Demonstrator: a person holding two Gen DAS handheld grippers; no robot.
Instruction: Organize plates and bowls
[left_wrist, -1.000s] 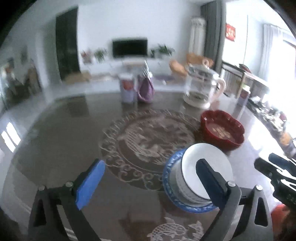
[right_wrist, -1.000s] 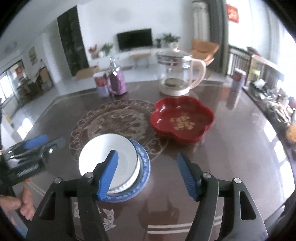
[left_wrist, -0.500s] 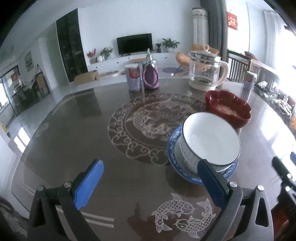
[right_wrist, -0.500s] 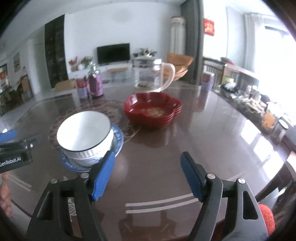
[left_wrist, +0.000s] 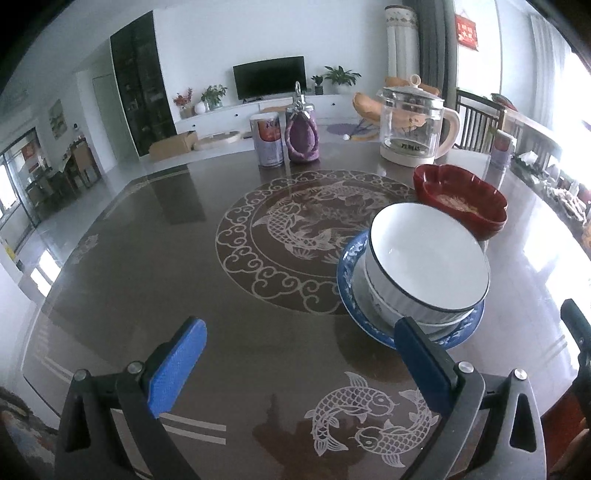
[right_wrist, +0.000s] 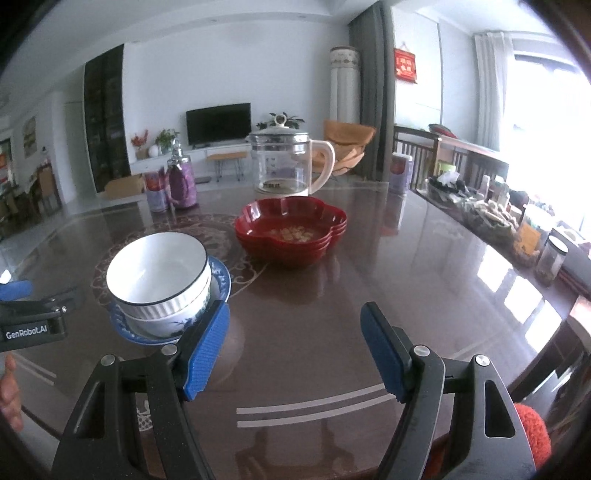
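Nearest the cameras, left gripper (left_wrist: 295, 365): it is hanging over the dark table (left_wrist: 155, 280), angled down toward it, its blue-padded jaws standing wide with nothing between them; its right finger (left_wrist: 424, 363) is sitting just in front of the plate's near rim, though contact cannot be told.
Right gripper (right_wrist: 295, 350): it is pointing more shallowly down across the table, jaws spread wide and gripping nothing, only bare tabletop showing between them; its left finger (right_wrist: 207, 350) is lying just beside the stack.
Person's hand (right_wrist: 8, 393): it is showing at the left edge of the right wrist view, under the black body of the left gripper.
Stack of dishes: a white bowl (left_wrist: 426, 262) with a dark rim is nesting in a second, patterned bowl (right_wrist: 186, 314), and both are sitting on a blue-patterned plate (left_wrist: 347, 280) at the edge of the table's round fish inlay (left_wrist: 295, 236).
Red bowls (right_wrist: 291, 236): several lobed ones are stacked just behind the plate, with pale bits in the top one.
Farther back: a glass kettle (left_wrist: 412, 125), a purple bottle (left_wrist: 303, 133) and a can (left_wrist: 266, 140) are standing upright at the far side of the table.
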